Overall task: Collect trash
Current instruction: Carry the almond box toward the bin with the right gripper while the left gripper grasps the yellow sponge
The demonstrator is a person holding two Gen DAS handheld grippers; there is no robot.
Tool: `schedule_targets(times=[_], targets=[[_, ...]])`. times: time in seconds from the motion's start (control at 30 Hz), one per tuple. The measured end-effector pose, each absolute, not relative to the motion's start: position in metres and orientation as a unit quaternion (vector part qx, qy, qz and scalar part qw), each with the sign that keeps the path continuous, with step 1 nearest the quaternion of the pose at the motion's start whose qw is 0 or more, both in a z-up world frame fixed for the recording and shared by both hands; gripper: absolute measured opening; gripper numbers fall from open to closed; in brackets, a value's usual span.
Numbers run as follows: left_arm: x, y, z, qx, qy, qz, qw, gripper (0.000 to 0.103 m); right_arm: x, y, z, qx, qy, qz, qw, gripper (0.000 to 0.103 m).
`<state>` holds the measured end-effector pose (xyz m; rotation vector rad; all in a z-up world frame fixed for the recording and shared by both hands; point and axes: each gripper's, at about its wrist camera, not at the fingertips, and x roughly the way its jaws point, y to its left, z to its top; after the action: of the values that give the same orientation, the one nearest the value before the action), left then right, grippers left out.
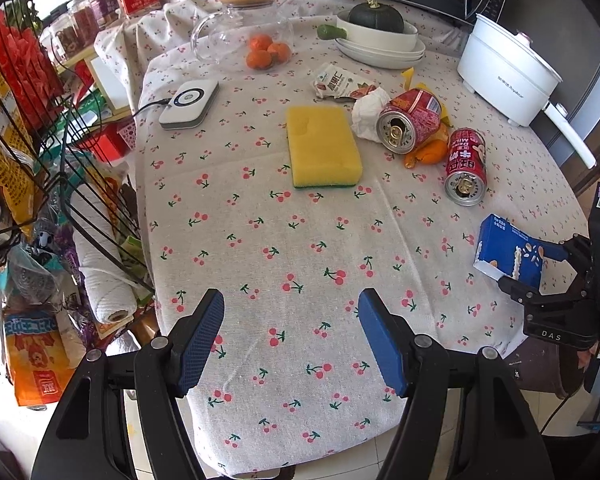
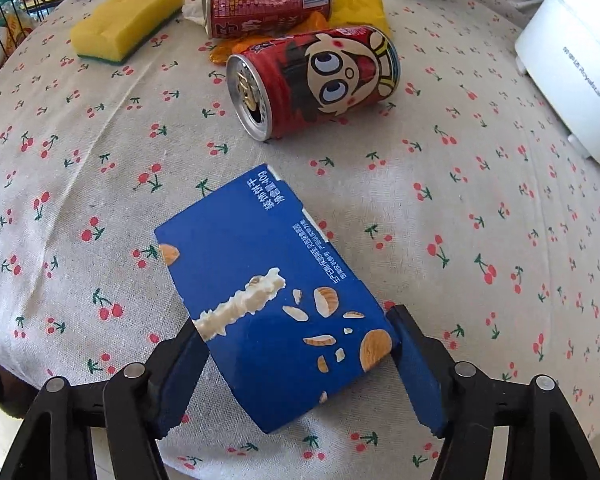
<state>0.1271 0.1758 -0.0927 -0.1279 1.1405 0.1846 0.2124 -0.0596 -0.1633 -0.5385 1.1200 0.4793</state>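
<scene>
My right gripper (image 2: 296, 360) is shut on a blue snack carton (image 2: 260, 280), one pad against each side of its near end, just above the cherry-print tablecloth (image 2: 80, 184). In the left wrist view that carton (image 1: 508, 252) sits at the table's right edge in the right gripper (image 1: 536, 264). Behind it lie two red drink cans (image 1: 466, 166) (image 1: 410, 120) on their sides, with a crumpled tissue (image 1: 366, 114), a snack wrapper (image 1: 340, 84) and orange peel (image 1: 428, 152). My left gripper (image 1: 292, 336) hangs open over the near tablecloth with nothing between its fingers.
A yellow sponge (image 1: 322, 146) lies mid-table, a white device (image 1: 188, 104) with a cable to its left. A glass jug (image 1: 244, 32) with oranges, stacked bowls (image 1: 380, 50) and a white cooker (image 1: 504, 68) stand at the back. A wire rack (image 1: 28, 160) crowds the left edge.
</scene>
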Motion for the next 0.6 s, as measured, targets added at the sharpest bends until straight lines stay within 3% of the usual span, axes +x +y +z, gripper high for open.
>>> schedule_targets(times=[0.37, 0.6], targets=[[0.179, 0.184, -0.118, -0.079, 0.549, 0.101, 0.826, 0.072, 0.211, -0.087, -0.126, -0.169, 0.528, 0.182, 0.812, 0.069], [0.224, 0.180, -0.134, -0.119, 0.511, 0.098, 0.846, 0.072, 0.216, -0.124, -0.117, -0.118, 0.540, 0.162, 0.817, 0.069]])
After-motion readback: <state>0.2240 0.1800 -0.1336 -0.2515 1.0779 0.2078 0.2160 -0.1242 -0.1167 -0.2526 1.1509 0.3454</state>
